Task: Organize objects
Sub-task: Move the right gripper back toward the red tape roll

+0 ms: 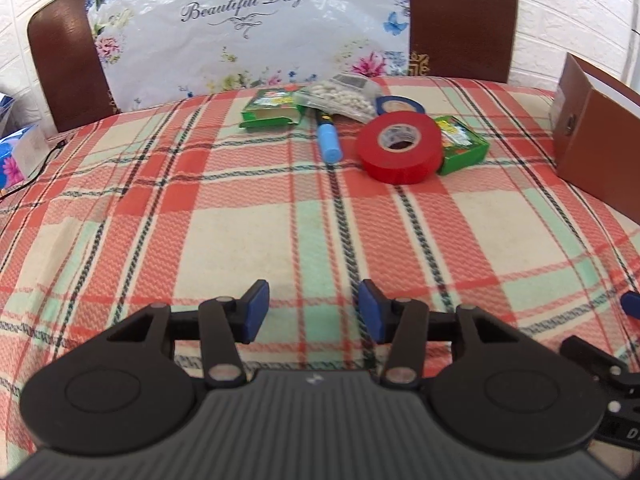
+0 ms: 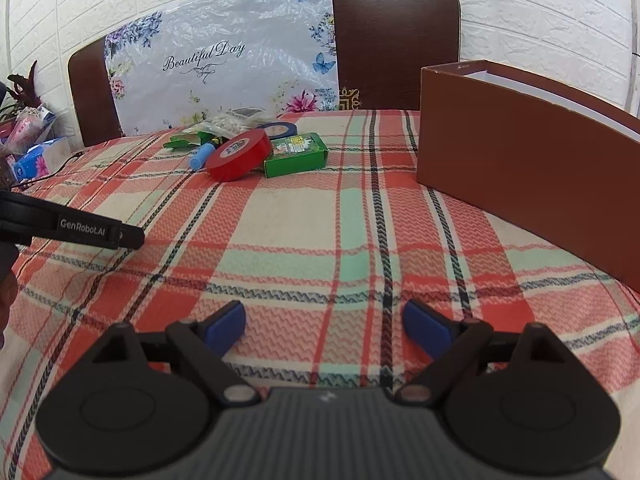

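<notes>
A cluster of objects lies at the far side of the plaid tablecloth: a red tape roll, a blue tape roll behind it, two green boxes, a bag of white beads and a blue marker. A brown open box stands to the right. My left gripper is open and empty over the near cloth. My right gripper is open and empty, well short of the objects.
Two dark wooden chair backs and a flowered plastic bag stand behind the table. Tissue packs and a black cable lie at the far left. The left gripper's body shows in the right wrist view.
</notes>
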### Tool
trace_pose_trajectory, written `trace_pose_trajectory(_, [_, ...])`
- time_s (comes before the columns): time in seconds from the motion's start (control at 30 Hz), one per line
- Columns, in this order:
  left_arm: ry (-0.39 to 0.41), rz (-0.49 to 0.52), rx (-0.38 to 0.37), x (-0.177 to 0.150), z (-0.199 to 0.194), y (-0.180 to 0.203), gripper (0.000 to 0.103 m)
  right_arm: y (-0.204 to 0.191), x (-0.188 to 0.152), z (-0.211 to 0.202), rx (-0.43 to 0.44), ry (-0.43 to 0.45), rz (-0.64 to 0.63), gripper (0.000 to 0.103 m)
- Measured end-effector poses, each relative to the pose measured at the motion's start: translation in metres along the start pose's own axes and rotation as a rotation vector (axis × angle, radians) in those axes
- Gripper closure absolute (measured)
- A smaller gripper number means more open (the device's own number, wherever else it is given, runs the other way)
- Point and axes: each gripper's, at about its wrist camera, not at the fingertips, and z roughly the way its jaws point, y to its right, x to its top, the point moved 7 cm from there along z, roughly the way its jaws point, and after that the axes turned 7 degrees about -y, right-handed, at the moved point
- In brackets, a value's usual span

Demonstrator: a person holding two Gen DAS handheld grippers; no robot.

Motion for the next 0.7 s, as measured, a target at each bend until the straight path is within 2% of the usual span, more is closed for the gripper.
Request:
trace_pose_trajectory(0.13, [0.027,-0.022,0.022,0.004,0.008,-0.019,0.044,-0.006,0.006,0.007,0.004,-0.006,-0.023,0.012])
trace_pose_trajectory(0.27, [0.058,-0.047,0.085,0.007,0.017,-0.046,0.039,-0.019,0.015,0.017,0.021,-0.003,-0.071,0.012])
trace_pose_trajectory(0.33, [0.075,-0.073,0.097,0.008,0.022,-0.06,0.028,-0.026,0.021,0.022,0.029,0.001,-0.094,0.013])
trace_pose_trajectory(0.4, [0.109,-0.091,0.093,0.005,0.025,-0.068,0.022,-0.035,0.027,0.028,0.035,0.005,-0.121,0.014])
trace_pose_trajectory(0.53, [0.14,-0.113,0.058,0.005,0.027,-0.073,0.02,-0.054,0.045,0.041,0.018,0.038,-0.197,0.017])
trace_pose_trajectory(0.7, [0.151,-0.117,0.046,0.005,0.028,-0.073,0.02,-0.082,0.074,0.06,-0.05,0.128,-0.353,0.017])
